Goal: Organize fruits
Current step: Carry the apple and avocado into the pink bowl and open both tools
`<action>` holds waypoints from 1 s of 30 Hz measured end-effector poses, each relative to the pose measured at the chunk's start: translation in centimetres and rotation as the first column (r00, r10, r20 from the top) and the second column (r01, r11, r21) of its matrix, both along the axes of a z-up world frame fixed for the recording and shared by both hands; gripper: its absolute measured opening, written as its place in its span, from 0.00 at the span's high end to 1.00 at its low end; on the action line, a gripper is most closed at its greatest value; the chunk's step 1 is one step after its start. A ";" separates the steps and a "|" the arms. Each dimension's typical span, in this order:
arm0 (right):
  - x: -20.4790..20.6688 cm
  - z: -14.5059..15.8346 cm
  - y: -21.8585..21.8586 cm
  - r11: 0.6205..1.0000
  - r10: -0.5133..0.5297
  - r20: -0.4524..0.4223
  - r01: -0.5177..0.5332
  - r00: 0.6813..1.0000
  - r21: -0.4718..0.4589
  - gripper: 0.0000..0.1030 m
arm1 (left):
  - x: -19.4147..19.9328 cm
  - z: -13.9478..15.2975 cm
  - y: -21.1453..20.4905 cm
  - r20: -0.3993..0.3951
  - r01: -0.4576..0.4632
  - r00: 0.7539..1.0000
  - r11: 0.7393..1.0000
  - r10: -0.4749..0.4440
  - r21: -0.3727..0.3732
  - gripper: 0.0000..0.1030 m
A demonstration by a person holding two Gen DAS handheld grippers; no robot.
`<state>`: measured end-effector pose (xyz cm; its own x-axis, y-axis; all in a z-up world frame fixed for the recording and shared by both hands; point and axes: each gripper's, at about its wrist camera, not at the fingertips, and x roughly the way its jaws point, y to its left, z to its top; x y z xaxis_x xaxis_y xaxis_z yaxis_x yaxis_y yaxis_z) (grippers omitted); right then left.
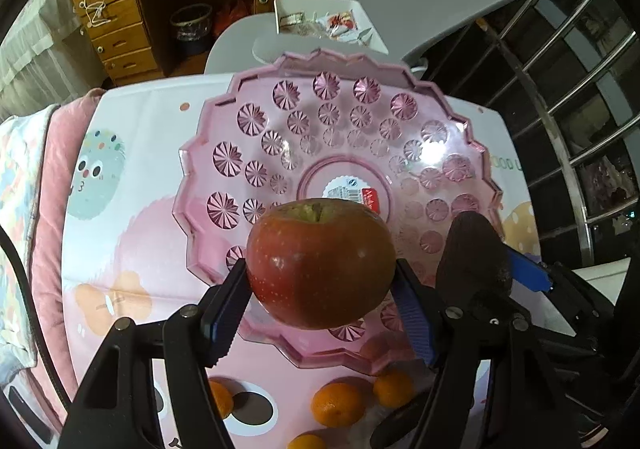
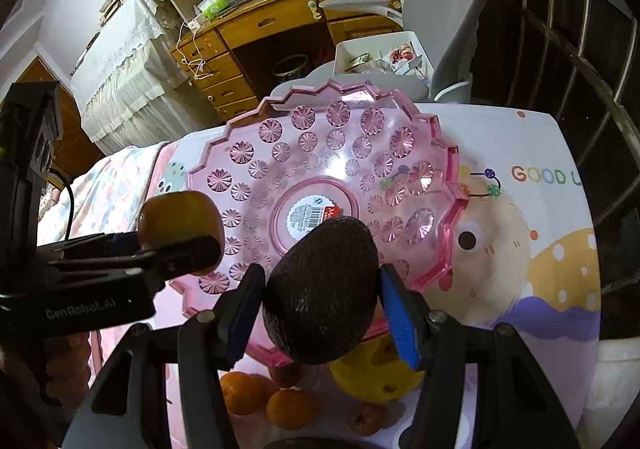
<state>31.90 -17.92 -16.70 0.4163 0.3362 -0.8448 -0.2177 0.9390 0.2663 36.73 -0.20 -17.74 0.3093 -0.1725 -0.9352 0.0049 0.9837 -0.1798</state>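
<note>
The left claw (image 1: 320, 285) is clamped on a red apple (image 1: 320, 265), held above the near rim of the pink fruit bowl (image 1: 256, 173). The right claw (image 2: 322, 301) grips a dark avocado (image 2: 322, 289) beside it, over the same bowl on the worktop (image 2: 532, 153).

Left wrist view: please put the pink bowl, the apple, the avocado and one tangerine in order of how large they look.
1. pink bowl
2. apple, enlarged by nearness
3. avocado, partly hidden, so unsure
4. tangerine

bright indoor light, glare on pink bowl (image 1: 436, 147), strong fisheye bending, dark vignetted corners
</note>
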 end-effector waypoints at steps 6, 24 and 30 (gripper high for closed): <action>0.4 0.1 0.0 1.000 0.004 -0.002 -0.004 1.000 0.025 0.43 | 0.6 -1.8 1.1 -0.113 -0.069 0.991 0.997 0.065 -0.030 0.33; -6.2 3.4 -1.3 0.994 -0.104 0.009 0.104 0.995 0.027 0.43 | -7.9 4.6 4.6 0.024 -0.106 0.994 0.994 0.107 -0.031 0.12; -11.6 4.3 -1.0 0.988 -0.153 0.000 0.153 0.988 0.031 0.43 | -14.3 7.4 4.7 0.129 -0.030 0.991 0.999 0.033 -0.022 0.12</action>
<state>20.26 -18.93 -12.39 0.4673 0.2942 -0.8337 -0.0727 0.9526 0.2954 22.42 4.49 -10.33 0.4325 -0.1793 -0.8836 -0.0013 0.9799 -0.1995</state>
